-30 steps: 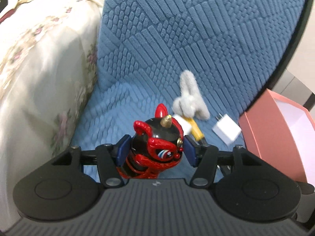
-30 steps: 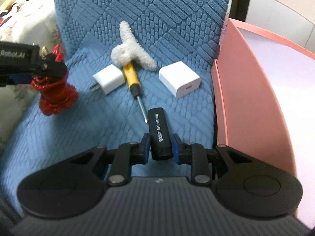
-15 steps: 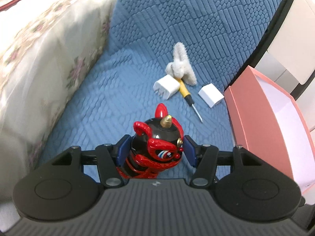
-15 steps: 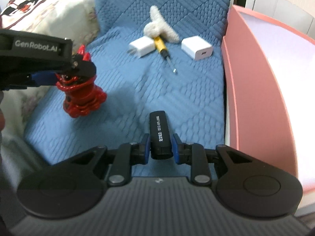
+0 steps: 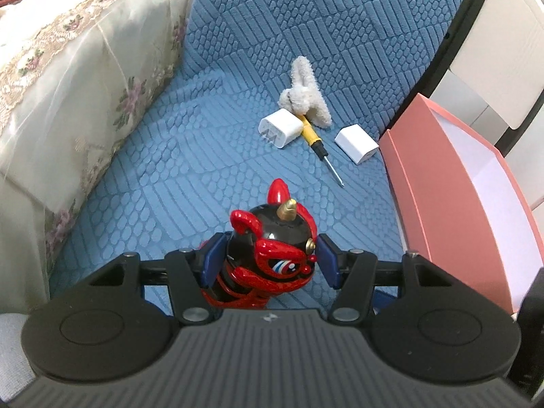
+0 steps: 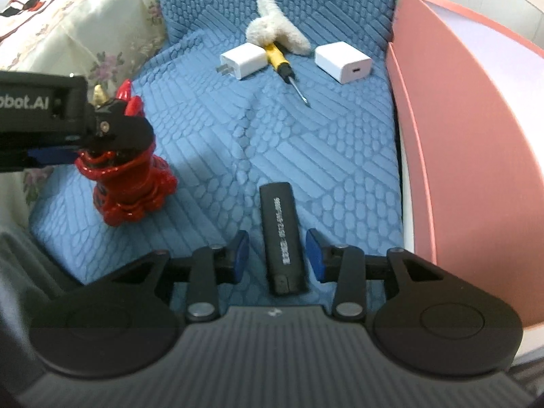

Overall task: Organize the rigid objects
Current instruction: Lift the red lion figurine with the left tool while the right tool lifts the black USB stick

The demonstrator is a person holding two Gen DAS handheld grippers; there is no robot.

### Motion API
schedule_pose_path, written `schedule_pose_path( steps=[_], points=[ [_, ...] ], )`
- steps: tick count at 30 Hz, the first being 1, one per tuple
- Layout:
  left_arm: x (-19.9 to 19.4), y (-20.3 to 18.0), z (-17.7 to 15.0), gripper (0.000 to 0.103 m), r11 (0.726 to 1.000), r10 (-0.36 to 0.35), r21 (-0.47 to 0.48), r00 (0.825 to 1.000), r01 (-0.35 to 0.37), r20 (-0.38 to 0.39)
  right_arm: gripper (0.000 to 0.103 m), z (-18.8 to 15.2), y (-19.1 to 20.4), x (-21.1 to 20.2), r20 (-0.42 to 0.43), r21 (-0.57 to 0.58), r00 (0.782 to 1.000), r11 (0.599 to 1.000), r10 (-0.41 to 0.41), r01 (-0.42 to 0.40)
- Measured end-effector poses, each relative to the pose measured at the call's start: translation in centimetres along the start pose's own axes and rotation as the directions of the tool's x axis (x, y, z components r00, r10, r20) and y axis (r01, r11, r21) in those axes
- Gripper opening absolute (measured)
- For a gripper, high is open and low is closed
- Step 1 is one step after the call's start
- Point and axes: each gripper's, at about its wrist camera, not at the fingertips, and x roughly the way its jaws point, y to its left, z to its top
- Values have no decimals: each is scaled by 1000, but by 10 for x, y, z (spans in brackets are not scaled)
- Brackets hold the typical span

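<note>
The red and black figurine point(image 5: 268, 258) sits clamped at the head between the blue pads of the left gripper point(image 5: 268, 260), its base just above or on the blue quilted cover point(image 5: 210, 156); which, I cannot tell. The right gripper point(image 6: 277, 255) is opening: the black stick-shaped device point(image 6: 282, 238) lies between its jaws, with a gap on each side, resting on the cover. White printing runs along the device, too blurred to read.

Ahead of both grippers lie a white plug adapter point(image 5: 280, 132), a yellow-handled screwdriver point(image 5: 318, 142) just beside it, a fluffy cream toy point(image 5: 304, 97) over the screwdriver's handle end, and a second white charger point(image 5: 357, 143) nearer the box.

To the right of the grippers stands a pink box point(image 5: 438, 183) with a pale lining; what shows of its inside holds nothing. To the left hangs a floral lace bedspread point(image 5: 68, 78).

The left gripper's body, seen from the right wrist, reads "obot.AI".
</note>
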Motion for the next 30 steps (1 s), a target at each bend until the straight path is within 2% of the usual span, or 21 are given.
schedule_pose_path(
  steps=[1, 2, 7, 20, 21, 22, 30],
  points=[
    [0, 0, 0, 63, 1000, 0, 2, 1000, 0, 0, 38, 1, 1, 1, 2, -7, 1000, 1000, -1, 1],
    [0, 1, -1, 63, 1000, -2, 2, 1000, 2, -1, 28, 2, 1, 1, 0, -7, 1000, 1000, -1, 1],
    [-5, 2, 0, 63, 1000, -13, -10, 1000, 14, 8, 27, 6, -5, -1, -15, 53, 1000, 998, 20, -19],
    [-37, -11, 12, 63, 1000, -11, -20, 999, 12, 38, 27, 20, -14, -35, 29, 82, 998, 995, 56, -58],
    [-40, -13, 13, 63, 1000, -11, -19, 999, 11, 42, 24, 20, -14, -37, 31, 83, 998, 995, 59, -61],
    [-42, -14, 15, 63, 1000, -13, -21, 999, 14, 46, 6, 21, -15, -39, 36, 82, 997, 994, 64, -67],
    [-46, -22, 18, 63, 999, -6, -32, 999, 8, 49, 4, 31, -16, -44, 49, 56, 994, 994, 93, -95]
  ],
)
